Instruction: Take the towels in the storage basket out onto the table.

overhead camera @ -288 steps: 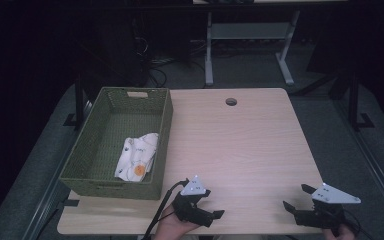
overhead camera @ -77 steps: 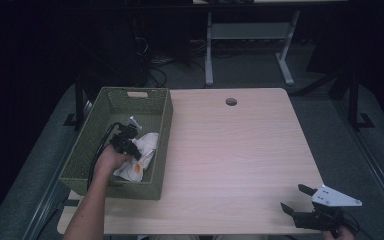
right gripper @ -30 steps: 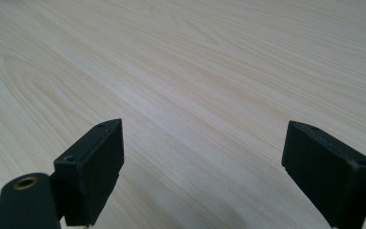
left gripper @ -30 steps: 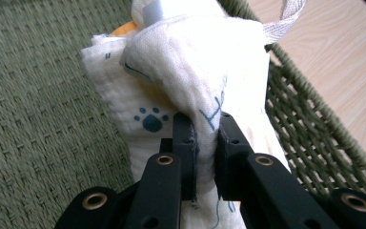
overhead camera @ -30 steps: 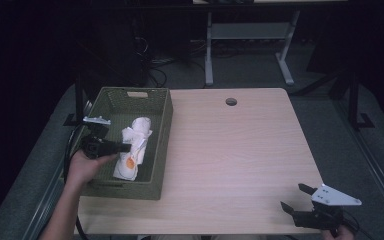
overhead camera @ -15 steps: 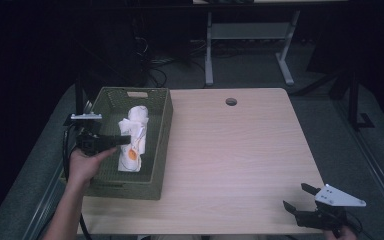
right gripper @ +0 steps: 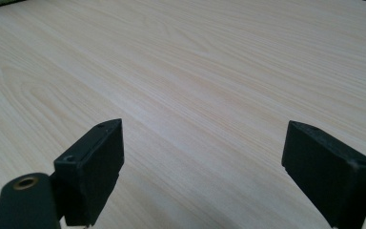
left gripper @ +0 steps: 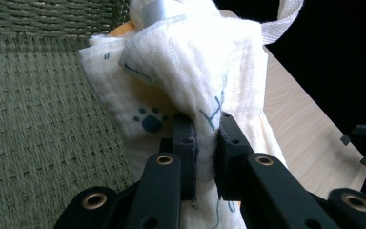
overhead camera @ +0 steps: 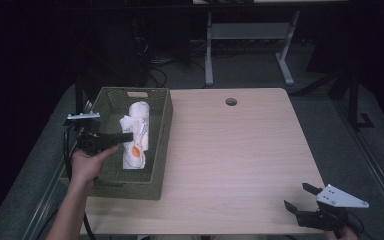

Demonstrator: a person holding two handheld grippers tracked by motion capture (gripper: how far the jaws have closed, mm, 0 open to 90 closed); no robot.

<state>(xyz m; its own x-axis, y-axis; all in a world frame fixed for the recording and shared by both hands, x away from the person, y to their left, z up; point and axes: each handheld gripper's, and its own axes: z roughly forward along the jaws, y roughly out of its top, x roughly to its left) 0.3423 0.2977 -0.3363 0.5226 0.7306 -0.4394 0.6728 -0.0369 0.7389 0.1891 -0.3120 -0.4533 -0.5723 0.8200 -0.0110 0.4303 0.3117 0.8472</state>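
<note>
Left gripper [overhead camera: 126,136] pinches fold of white printed cloth with blue paw marks and orange patch [overhead camera: 135,135], jaws pressed together on fabric. Cloth hangs lifted inside green woven rectangular basket [overhead camera: 161,150] at left of light wooden table [overhead camera: 230,150]. Right gripper [overhead camera: 297,197] hovers near table's front right corner, jaws spread, holding nothing.

Cloth [overhead camera: 136,131]: I see it white, with blue paw prints and an orange patch.
Pose: bunched, lifted up.
Place: over my green basket [overhead camera: 161,125].

left tongs [overhead camera: 124,136] clamped, right tongs [overhead camera: 297,196] agape
</note>
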